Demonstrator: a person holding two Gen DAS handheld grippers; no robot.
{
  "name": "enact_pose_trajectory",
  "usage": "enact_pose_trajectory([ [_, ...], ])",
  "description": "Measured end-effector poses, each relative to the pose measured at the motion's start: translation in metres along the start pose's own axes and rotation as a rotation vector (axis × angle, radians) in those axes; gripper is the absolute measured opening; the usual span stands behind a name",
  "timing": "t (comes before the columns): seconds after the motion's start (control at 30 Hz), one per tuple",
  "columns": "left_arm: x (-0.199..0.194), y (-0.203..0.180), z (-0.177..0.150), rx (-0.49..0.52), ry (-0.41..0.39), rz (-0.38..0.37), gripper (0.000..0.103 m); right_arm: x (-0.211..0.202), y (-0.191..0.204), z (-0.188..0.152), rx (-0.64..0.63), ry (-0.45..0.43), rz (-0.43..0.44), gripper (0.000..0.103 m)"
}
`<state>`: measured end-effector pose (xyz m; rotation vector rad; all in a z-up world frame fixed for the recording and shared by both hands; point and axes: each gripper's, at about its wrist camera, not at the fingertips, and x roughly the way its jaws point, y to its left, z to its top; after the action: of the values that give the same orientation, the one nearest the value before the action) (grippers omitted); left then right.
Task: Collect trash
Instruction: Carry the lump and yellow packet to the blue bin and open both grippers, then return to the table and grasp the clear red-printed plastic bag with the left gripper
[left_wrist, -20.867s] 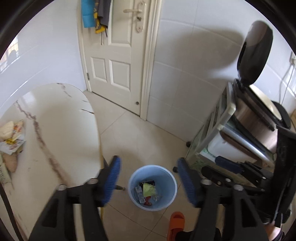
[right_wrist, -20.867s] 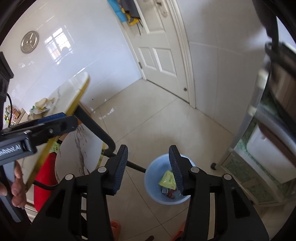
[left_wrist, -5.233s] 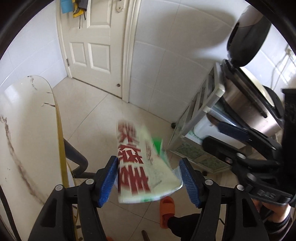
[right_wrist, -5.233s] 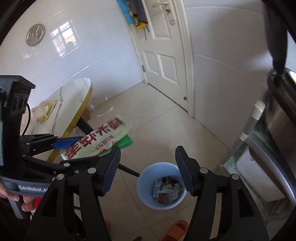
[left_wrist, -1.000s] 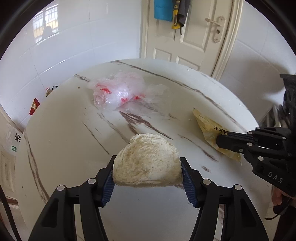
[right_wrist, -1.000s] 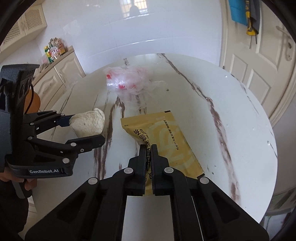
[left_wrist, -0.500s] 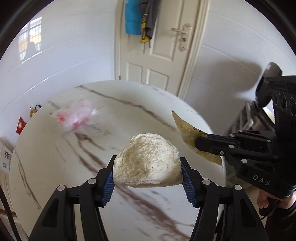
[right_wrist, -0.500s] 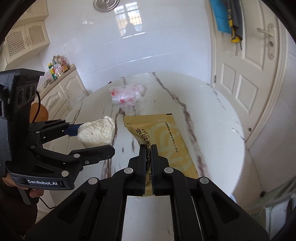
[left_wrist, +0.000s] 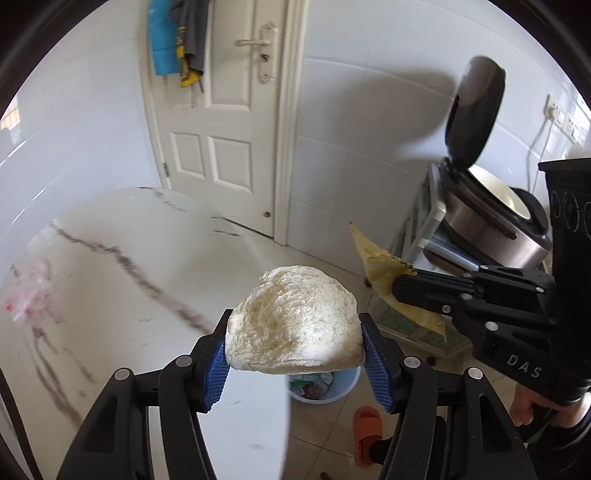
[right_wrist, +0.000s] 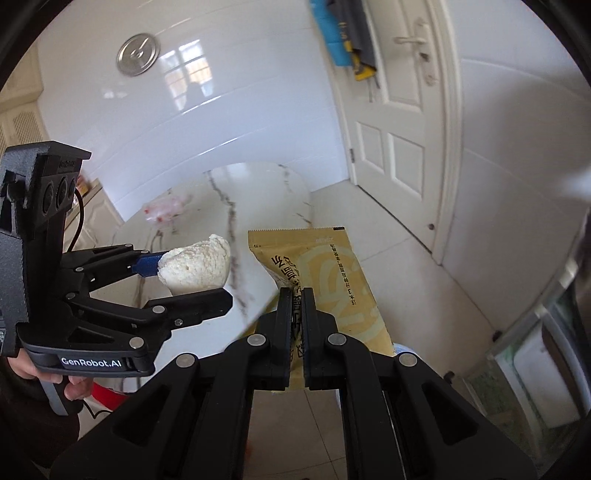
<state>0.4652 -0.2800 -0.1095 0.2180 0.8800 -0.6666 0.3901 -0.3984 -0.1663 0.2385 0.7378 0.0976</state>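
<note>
My left gripper (left_wrist: 293, 354) is shut on a pale lump of bread (left_wrist: 293, 332) and holds it in the air over the edge of the white marble table (left_wrist: 110, 295). The bread also shows in the right wrist view (right_wrist: 195, 267). My right gripper (right_wrist: 296, 295) is shut on a yellow snack wrapper (right_wrist: 332, 280), which hangs beyond the table edge; the wrapper also shows in the left wrist view (left_wrist: 380, 266). A blue trash bin (left_wrist: 325, 386) with rubbish in it stands on the floor below, mostly hidden behind the bread.
A crumpled clear plastic bag (left_wrist: 29, 295) with red print lies on the far left of the table. A rack with an open rice cooker (left_wrist: 480, 206) stands at the right. A white door (left_wrist: 221, 129) is behind. An orange slipper (left_wrist: 367, 435) is on the floor.
Both grippers have swung right, away from the table's middle toward its edge, still holding the bread and the wrapper. The bin and the floor have come into view.
</note>
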Motion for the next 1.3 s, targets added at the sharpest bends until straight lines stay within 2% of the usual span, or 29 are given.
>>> enact_pose_trajectory([
  [0.13,0.034,-0.016,0.021,0.017,0.033,-0.002,0.059,0.005,-0.035,-0.004,0.075,-0.003,0.012,0.01],
  [0.17,0.044,-0.019,0.025,0.023,0.044,0.0,0.059,0.006,-0.043,-0.007,0.086,0.0,0.006,0.014],
  [0.2,0.052,-0.021,0.029,0.027,0.05,0.002,0.059,0.008,-0.051,-0.007,0.101,-0.003,-0.002,0.023],
  [0.33,0.087,-0.034,0.044,0.042,0.08,0.006,0.059,0.006,-0.077,-0.012,0.135,-0.009,-0.032,0.03],
  [0.4,0.106,-0.044,0.049,0.05,0.098,0.003,0.059,0.001,-0.093,-0.017,0.164,-0.011,-0.044,0.042],
  [0.43,0.114,-0.048,0.051,0.053,0.106,0.004,0.059,-0.001,-0.099,-0.018,0.171,-0.013,-0.052,0.044],
  [0.63,0.164,-0.067,0.063,0.039,0.16,0.016,0.065,-0.017,-0.13,-0.028,0.216,-0.022,-0.103,0.046],
  [0.67,0.168,-0.068,0.063,0.03,0.163,0.021,0.072,-0.019,-0.133,-0.03,0.221,-0.02,-0.106,0.047],
  [0.7,0.169,-0.067,0.064,0.027,0.16,0.027,0.08,-0.021,-0.136,-0.032,0.227,-0.02,-0.109,0.047],
  [0.77,0.17,-0.07,0.065,0.033,0.144,0.042,0.084,-0.025,-0.14,-0.034,0.232,-0.02,-0.11,0.047],
  [0.93,0.158,-0.074,0.066,0.031,0.116,0.067,0.085,-0.028,-0.133,-0.033,0.223,-0.024,-0.107,0.049],
  [1.13,0.099,-0.053,0.052,0.018,0.026,0.103,0.093,-0.033,-0.096,-0.025,0.164,-0.044,-0.101,0.067],
  [1.2,0.075,-0.037,0.044,0.006,-0.005,0.146,0.096,-0.034,-0.082,-0.021,0.145,-0.055,-0.103,0.083],
  [1.3,0.043,-0.005,0.034,-0.019,-0.046,0.218,0.098,-0.029,-0.064,-0.016,0.127,-0.064,-0.108,0.083],
])
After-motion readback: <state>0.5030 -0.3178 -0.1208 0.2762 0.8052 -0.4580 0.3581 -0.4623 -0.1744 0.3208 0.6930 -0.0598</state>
